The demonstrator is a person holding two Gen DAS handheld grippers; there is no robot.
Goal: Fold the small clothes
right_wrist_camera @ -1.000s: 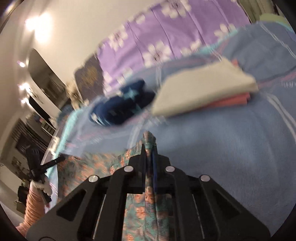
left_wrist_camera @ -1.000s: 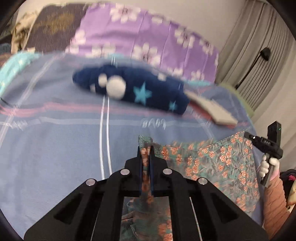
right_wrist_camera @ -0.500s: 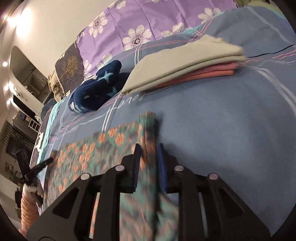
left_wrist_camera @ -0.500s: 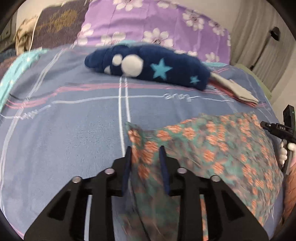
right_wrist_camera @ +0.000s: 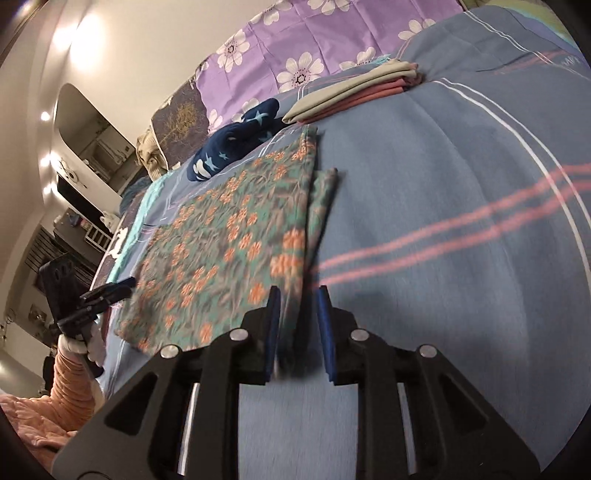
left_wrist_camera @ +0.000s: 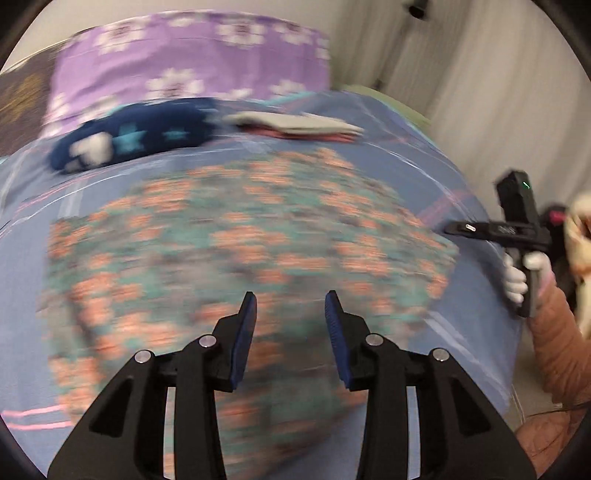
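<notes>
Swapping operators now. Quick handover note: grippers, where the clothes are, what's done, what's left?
Left gripper: jaws opening, nothing clamped, over the floral cloth.
Right gripper: open, pads clear of the cloth's right edge that lies between them.
Floral cloth: lying flat on the blue bedspread, one fold made, a lower layer peeking out along the right edge.
Folded stack, beige on pink: far side, by the purple pillow.
Navy star garment: bunched beside the stack, apparently unfolded.
Left, as I judge it: further folds on the floral cloth, stack it, then the navy piece.

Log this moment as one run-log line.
phase: release after fold | floral garment: flat on bedspread | left gripper: opening, empty | right gripper: open, empty | folded stack: behind
</notes>
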